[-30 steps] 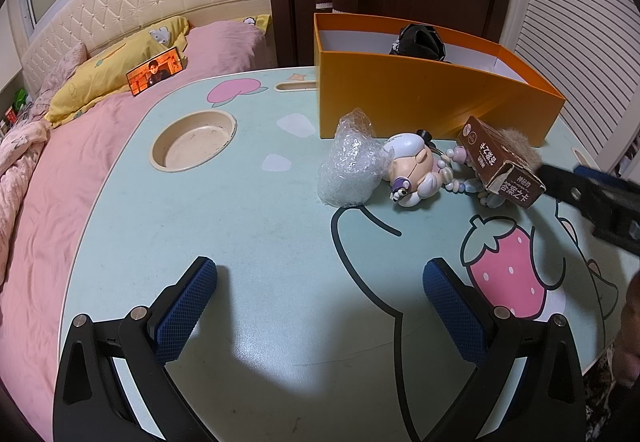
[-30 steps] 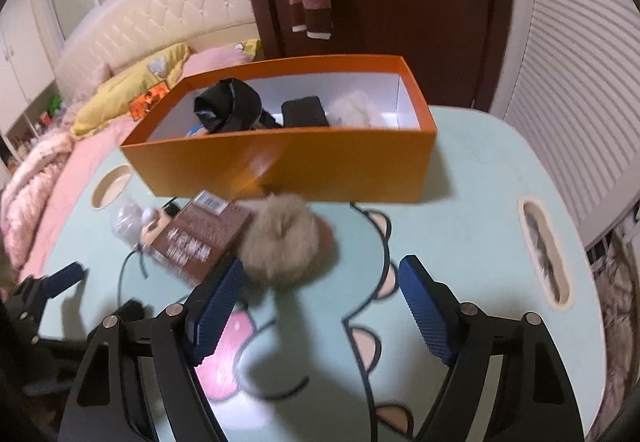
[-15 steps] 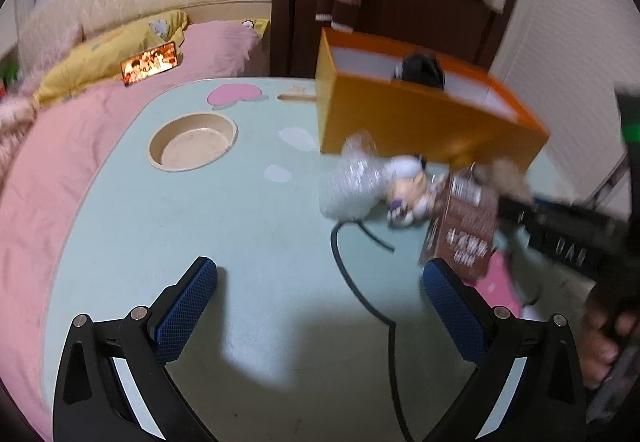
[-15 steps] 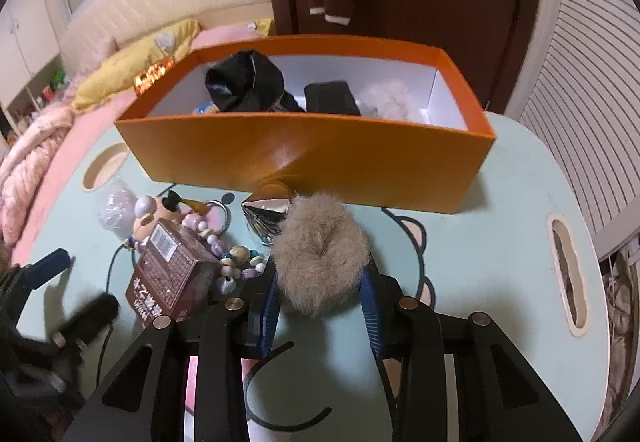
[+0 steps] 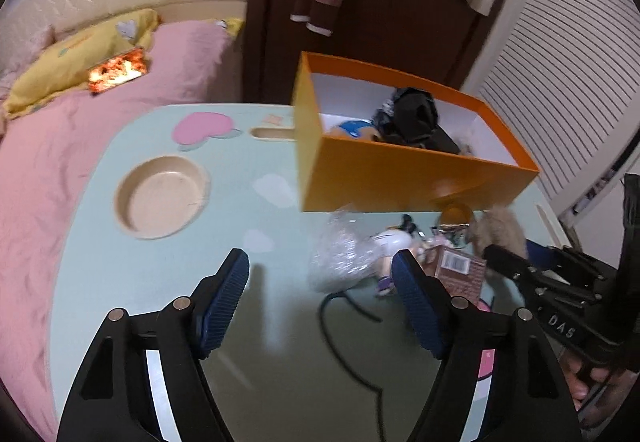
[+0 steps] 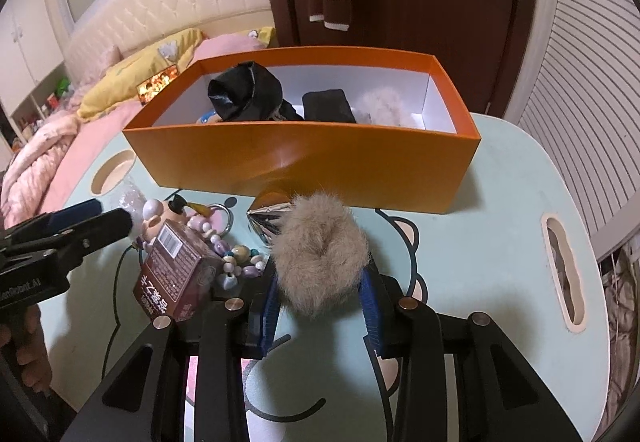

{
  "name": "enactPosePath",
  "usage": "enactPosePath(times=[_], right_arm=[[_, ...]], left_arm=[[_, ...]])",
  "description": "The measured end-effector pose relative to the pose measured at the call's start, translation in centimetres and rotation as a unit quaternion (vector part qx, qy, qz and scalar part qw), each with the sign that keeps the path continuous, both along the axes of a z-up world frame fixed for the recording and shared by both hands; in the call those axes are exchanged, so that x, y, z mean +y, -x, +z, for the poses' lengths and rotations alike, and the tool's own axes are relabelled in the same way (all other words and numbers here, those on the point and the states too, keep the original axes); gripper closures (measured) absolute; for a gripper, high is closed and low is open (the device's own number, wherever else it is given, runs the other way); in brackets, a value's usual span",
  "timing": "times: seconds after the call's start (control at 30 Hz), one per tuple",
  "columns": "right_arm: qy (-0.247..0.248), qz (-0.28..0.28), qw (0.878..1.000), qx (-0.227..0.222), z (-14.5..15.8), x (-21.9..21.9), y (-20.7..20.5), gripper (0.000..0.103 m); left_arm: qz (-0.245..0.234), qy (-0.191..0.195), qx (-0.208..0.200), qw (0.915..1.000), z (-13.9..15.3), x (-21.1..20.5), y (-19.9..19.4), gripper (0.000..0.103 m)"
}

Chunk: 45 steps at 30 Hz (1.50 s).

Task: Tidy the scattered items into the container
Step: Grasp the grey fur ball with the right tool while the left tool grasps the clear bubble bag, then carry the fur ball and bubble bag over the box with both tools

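Before the orange box (image 6: 304,162), the right gripper (image 6: 322,302) pinches the pompom (image 6: 320,258); the left gripper (image 5: 320,302), closing, holds nothing over the table (image 5: 160,282).

In the left wrist view the doll (image 5: 394,242) is half covered by the plastic wrap (image 5: 340,262) and by one pad (image 5: 416,302), and its face cannot be made out. The carton (image 5: 460,274) is partly hidden behind the same finger. The whole view is smeared, so the print on the carton cannot be read. In the right wrist view a blue item (image 6: 208,118) in the box (image 6: 320,162) is mostly screened by a black bag (image 6: 248,94). The pom-pom (image 6: 320,262) covers the pads gripping it. The hand (image 6: 32,342) is cut by the edge.
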State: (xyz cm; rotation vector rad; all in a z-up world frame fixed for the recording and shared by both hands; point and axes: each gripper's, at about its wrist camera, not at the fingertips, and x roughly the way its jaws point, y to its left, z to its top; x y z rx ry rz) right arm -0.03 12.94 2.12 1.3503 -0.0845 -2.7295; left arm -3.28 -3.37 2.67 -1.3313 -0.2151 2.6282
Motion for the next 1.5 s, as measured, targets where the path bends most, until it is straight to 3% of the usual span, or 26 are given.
enactPosePath(times=[0.03, 0.1, 0.13, 0.17, 0.43, 0.83, 1.2, 1.5], right_arm=[[0.0, 0.0, 1.0, 0.0, 0.0, 0.1, 0.0, 0.069], [0.0, 0.0, 1.0, 0.0, -0.1, 0.1, -0.2, 0.069], [0.002, 0.0, 1.0, 0.0, 0.0, 0.2, -0.2, 0.069], [0.003, -0.001, 1.0, 0.0, 0.0, 0.2, -0.3, 0.069], [0.006, -0.005, 1.0, 0.004, 0.1, 0.7, -0.5, 0.069], [0.019, -0.003, 0.999, 0.047, 3.1, 1.3, -0.8, 0.069], [0.024, 0.006, 0.995, 0.096, 6.8, 1.3, 2.2, 0.069], [0.023, 0.0, 0.996, 0.082, 6.2, 1.3, 5.9, 0.068]], left_arm=[[-0.002, -0.004, -0.002, 1.0, -0.2, 0.0, 0.4, 0.03], [-0.004, -0.026, -0.003, 0.9997, -0.4, -0.2, 1.0, 0.05], [-0.001, -0.042, -0.008, 0.9991, -0.6, -0.5, 1.3, 0.066], [0.002, -0.056, -0.014, 0.9983, -0.7, -0.9, 1.5, 0.07], [0.021, -0.08, 0.0, 0.9966, -0.5, -3.1, -0.5, 0.073], [-0.004, -0.081, 0.078, 0.9936, 5.5, -1.9, -1.5, 0.073], [-0.045, -0.07, 0.101, 0.9914, 8.2, 1.8, 3.3, 0.073], [-0.043, -0.06, 0.077, 0.9944, 6.7, 3.5, 8.1, 0.073]])
